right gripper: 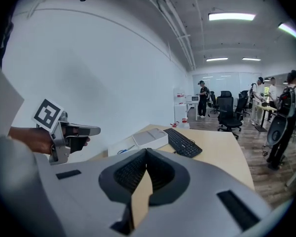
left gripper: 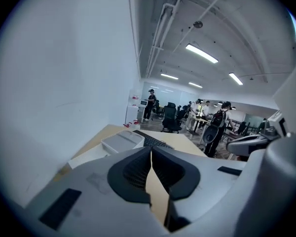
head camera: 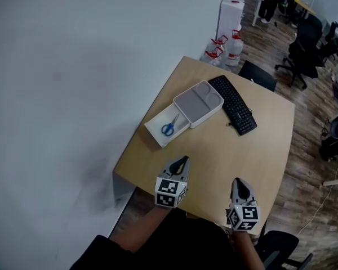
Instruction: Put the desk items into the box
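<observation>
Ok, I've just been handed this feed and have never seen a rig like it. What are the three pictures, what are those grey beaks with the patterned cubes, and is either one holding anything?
There is no robot arm here: a person holds a two-jaw tool in each hand. The head view comes from a camera on the person's head, looking down at the desk. The left gripper and right gripper hover at its near edge, and the cubes are part of them. The other two pictures come from cameras riding on each gripper, looking along its jaws. Both pairs of jaws are closed, with nothing between them. On the desk are a white box with blue-handled scissors in it, a grey tray or lid over its far end, and a black keyboard.
</observation>
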### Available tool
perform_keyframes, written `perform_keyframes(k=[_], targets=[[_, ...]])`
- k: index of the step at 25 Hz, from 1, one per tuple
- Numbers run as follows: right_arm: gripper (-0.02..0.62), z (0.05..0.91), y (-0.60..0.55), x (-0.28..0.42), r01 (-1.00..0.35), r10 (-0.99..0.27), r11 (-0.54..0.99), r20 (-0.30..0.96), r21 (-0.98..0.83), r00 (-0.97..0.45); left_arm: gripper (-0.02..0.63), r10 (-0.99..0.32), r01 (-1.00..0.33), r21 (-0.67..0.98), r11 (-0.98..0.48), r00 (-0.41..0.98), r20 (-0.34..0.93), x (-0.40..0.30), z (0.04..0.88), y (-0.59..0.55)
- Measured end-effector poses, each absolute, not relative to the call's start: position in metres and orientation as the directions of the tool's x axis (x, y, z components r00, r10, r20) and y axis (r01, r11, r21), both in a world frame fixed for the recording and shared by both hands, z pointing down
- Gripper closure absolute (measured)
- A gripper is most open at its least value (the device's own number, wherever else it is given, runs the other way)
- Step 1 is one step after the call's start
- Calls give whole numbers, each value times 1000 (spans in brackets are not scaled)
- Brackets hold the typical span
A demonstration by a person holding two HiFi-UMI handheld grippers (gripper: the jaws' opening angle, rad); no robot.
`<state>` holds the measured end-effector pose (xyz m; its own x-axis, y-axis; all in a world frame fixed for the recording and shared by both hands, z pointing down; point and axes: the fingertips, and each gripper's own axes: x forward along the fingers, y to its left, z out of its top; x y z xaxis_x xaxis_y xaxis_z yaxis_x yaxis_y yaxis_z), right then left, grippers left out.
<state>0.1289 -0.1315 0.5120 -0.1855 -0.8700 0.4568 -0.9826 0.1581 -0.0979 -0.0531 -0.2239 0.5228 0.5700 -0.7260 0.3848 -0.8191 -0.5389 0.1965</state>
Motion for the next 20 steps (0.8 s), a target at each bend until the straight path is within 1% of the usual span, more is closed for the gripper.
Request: perform_keyframes(k=[4,10,17,20], targets=[[535,492,-95,173,-991,-906,109,402,-80,-132,588,-719,-794,237,-560,608,335,-14,504,-166],[535,471,-39,222,-993,-933,95,343,-66,-112,591,-703,-760,217,-612,649,292,49,494,-87],[535,469,12,241,-987,-934,149,321,-59,-160,591,-751,-797,184,-576,604,267,84,484,-31],[535,459,29,249,-989,-942,144,298,-46,-151,591,-756,-798,164,-580,602,256,92,476,-13]])
